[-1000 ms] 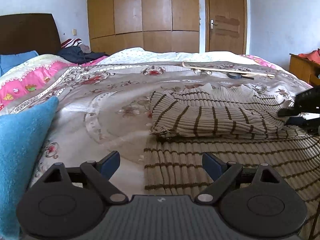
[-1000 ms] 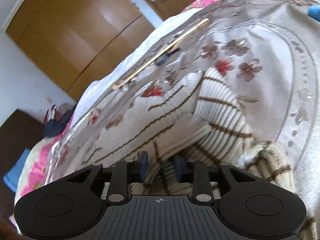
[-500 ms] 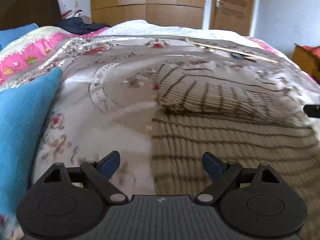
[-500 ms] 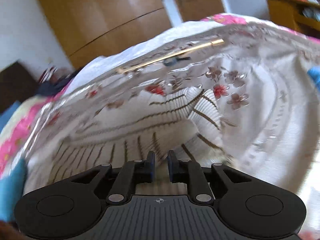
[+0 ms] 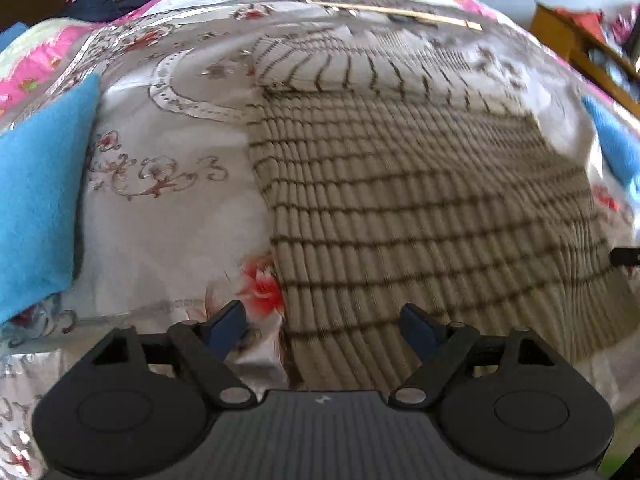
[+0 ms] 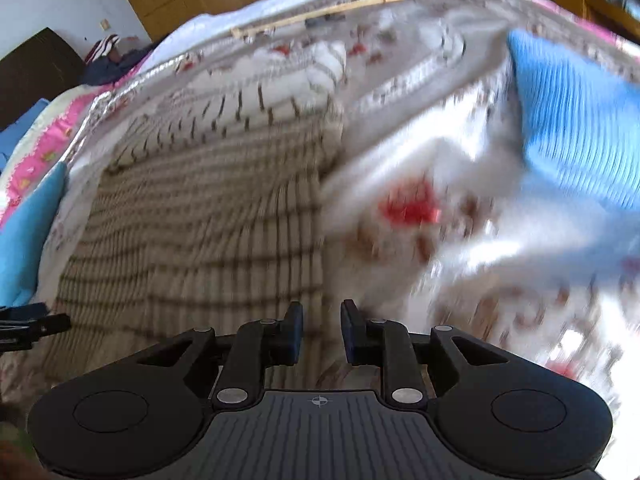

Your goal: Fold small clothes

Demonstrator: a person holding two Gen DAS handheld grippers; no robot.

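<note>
A beige ribbed sweater with dark brown stripes (image 5: 420, 184) lies flat on the floral bedspread, its far part folded over. My left gripper (image 5: 322, 322) is open and empty above the sweater's near left corner. In the right wrist view the sweater (image 6: 200, 216) fills the left half. My right gripper (image 6: 321, 334) hovers over the sweater's near right edge, jaws narrowly apart with nothing between them. The right gripper's tip shows at the left view's right edge (image 5: 626, 257).
Blue cushions lie on both sides of the sweater (image 5: 40, 200) (image 6: 576, 128). A wooden stick (image 5: 392, 12) lies at the far end of the bed. Dark clothes (image 5: 104, 2) sit near the headboard. An orange cabinet (image 5: 592, 52) stands right of the bed.
My right gripper let go of the sweater's folded sleeve and pulled back to the near right edge. My left gripper rose and tilted down over the near left corner.
</note>
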